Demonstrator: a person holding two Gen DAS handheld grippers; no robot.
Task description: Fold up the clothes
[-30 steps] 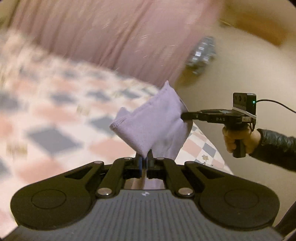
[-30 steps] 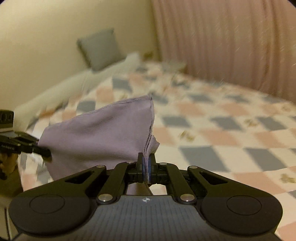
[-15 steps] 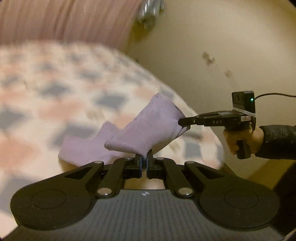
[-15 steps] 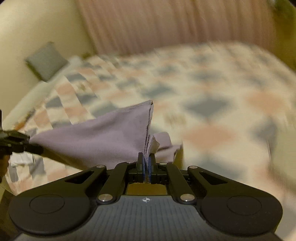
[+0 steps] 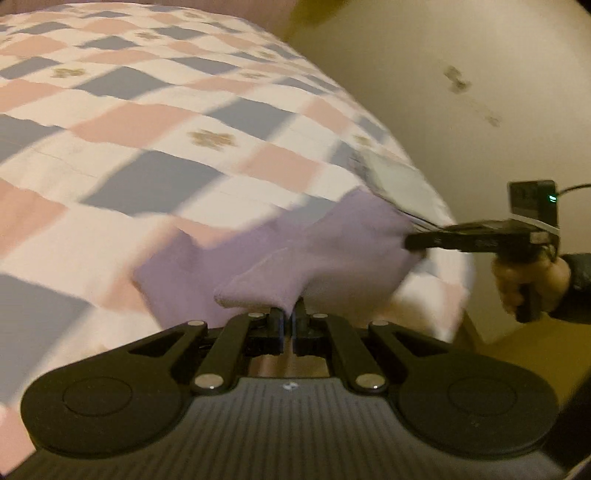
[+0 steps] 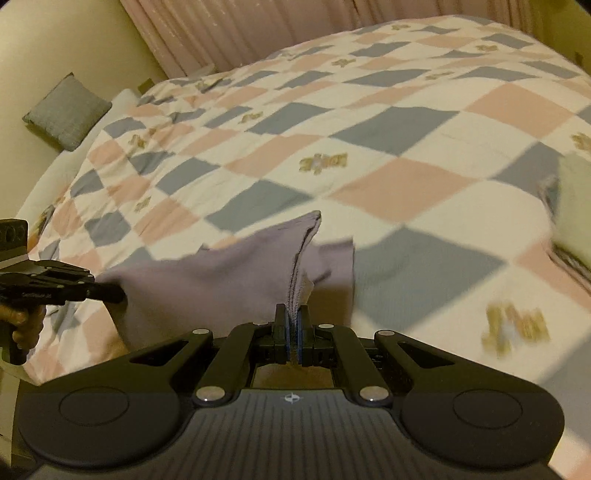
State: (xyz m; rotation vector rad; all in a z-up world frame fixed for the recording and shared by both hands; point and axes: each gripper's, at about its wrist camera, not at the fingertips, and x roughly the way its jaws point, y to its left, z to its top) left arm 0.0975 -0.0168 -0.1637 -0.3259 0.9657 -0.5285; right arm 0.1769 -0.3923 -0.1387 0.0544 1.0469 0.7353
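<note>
We look down on a bed (image 6: 369, 122) that fills most of both views, covered with a quilt of pink, grey-blue and white squares with small gold figures. Behind the bed hangs a pink curtain (image 6: 258, 33), and a pale wall (image 5: 461, 55) stands on the right side in the left wrist view, with some dark marks on it. A grey pillow (image 6: 66, 110) leans at the wall in the far left corner of the right wrist view. At the right edge of the same view we see a pale green thing (image 6: 574, 206) on the quilt, too blurred to tell what it is. The cloth (image 6: 221, 273), of lilac colour, is at the near edge of the bed, lifted between our two tools; part of it lies on the quilt beyond the lifted fold. The left tool (image 5: 288, 325) is clenched on a folded edge of the cloth, and from the other side we see it also as a dark bar that meets the left corner of the cloth. The right tool (image 6: 293, 328) is clenched on the cloth too, with several layers standing up between its blue pads. The right hand (image 5: 528, 280) grips the handle of its tool, with a dark sleeve behind it.
</note>
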